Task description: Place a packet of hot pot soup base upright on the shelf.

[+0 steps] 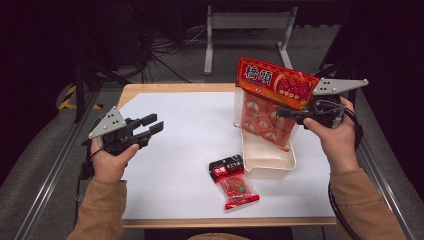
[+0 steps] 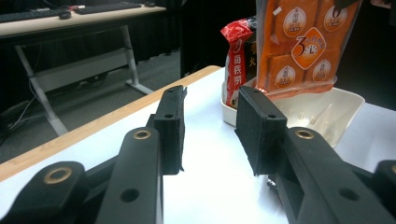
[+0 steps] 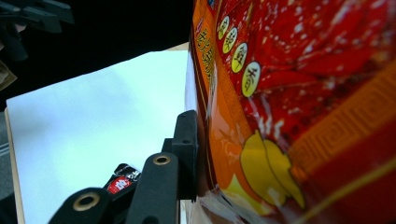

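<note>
**Near the table's far right corner, a big orange bag in the grip**

On the white table (image 1: 190, 125) we hold the large orange-red bag (image 1: 272, 97) upright over the cream tray (image 1: 267, 162) toward the right edge, our right tool (image 1: 292, 114) clamped on its side. The small red packet (image 1: 234, 182) lies beside the tray, near the front edge. Our left tool (image 1: 152, 125) hovers by the left edge, partly open and empty.

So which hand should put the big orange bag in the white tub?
Probably the right. The right gripper already grips the orange bag above the white tub; the left gripper is open, away.
</note>
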Available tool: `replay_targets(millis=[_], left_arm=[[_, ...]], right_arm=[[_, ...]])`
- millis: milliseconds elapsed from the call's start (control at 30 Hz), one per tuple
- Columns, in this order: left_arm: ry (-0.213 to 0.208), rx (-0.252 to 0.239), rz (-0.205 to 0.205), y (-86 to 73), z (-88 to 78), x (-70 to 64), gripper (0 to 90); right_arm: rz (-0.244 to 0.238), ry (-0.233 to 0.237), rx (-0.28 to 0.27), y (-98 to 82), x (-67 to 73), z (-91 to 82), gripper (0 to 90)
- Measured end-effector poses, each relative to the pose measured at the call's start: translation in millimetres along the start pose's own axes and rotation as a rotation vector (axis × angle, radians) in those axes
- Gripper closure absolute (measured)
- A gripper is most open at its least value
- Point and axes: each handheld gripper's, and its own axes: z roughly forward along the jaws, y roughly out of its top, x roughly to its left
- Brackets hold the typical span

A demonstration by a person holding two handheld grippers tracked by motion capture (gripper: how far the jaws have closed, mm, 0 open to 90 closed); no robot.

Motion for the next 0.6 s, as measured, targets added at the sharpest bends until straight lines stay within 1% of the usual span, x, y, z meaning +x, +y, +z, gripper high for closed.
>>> replay_targets(millis=[33,100,133,167,367,533,600], left_arm=[[-0.001,0.0,0.0,0.1,0.0,-0.1,63.1],[-0.004,-0.002,0.0,0.3,0.0,-0.3,63.1],[-0.008,-0.006,0.0,0.8,0.0,-0.9,63.1],[-0.01,-0.005,0.0,0.9,0.1,-1.3,63.1],[-0.011,-0.004,0.003,0.5,0.7,-1.3,63.1],[-0.014,-0.003,0.002,-0.2,1.7,-0.9,63.3],[-0.017,-0.001,0.003,-0.5,2.4,-1.2,63.3]], right_arm=[[0.012,0.0,-0.003,-1.5,-0.7,0.3,70.8],[0.018,-0.001,-0.003,-2.4,-0.9,0.4,70.8],[0.034,-0.004,-0.007,-5.2,-1.0,1.5,70.8],[0.039,-0.006,-0.006,-6.0,-0.9,1.8,70.8],[0.064,-0.048,-0.002,-12.0,-2.3,4.3,70.8],[0.074,-0.064,-0.003,-17.2,-2.9,5.8,70.8],[0.078,-0.071,0.004,-20.5,-2.7,7.6,70.8]])
